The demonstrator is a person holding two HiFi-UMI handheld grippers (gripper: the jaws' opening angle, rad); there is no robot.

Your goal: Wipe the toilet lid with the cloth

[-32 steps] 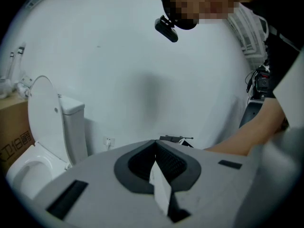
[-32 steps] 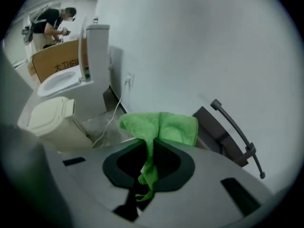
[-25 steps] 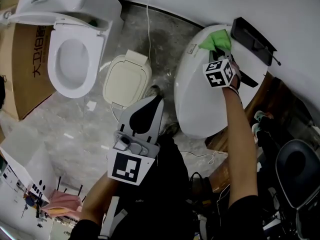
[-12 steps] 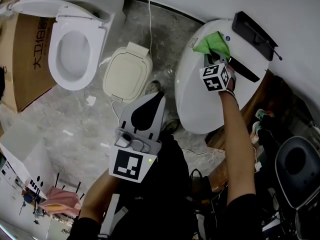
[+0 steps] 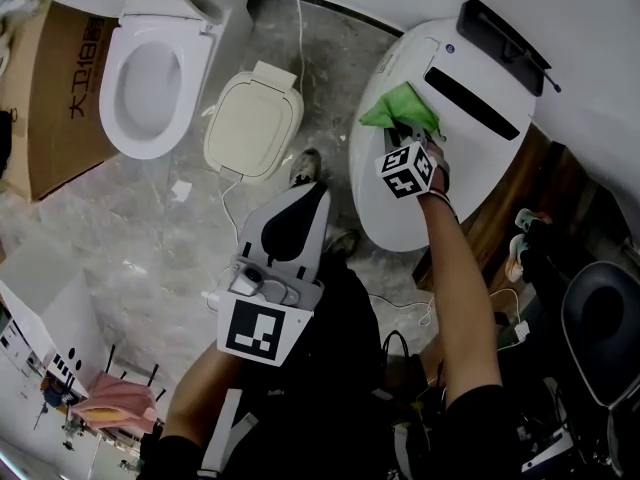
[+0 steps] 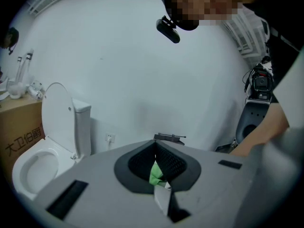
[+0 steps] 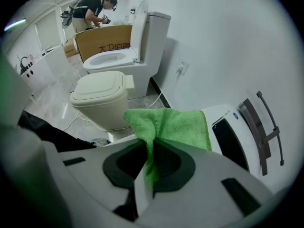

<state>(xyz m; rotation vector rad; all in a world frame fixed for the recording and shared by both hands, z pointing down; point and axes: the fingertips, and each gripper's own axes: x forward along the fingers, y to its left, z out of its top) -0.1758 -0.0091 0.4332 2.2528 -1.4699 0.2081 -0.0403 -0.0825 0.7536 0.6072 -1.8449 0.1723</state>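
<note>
The right tongs [image 5: 408,131] are clamped on the green cloth [image 5: 400,108], and the right gripper view shows a fold of it pinched tight between the two dark pads while the rest fans out ahead of the tips. The cloth lies pressed on the white toilet lid [image 5: 395,213], close to the lid's left edge and toward its back end, just short of the long black strip [image 5: 470,103] that runs across the rear of that toilet. The person's right arm reaches out straight over the lid. The left tongs [image 5: 315,196] are held low in front of the person's body, well apart from the lid, tips together and gripping nothing; in the left gripper view a sliver of the green cloth shows far off through the slit behind the tips. On the marble floor [image 5: 150,228] to the left stand a second toilet [image 5: 150,68] with its lid raised and a cream, closed seat unit [image 5: 252,128], and a cardboard box [image 5: 50,98] sits against the second toilet's far side.
</note>
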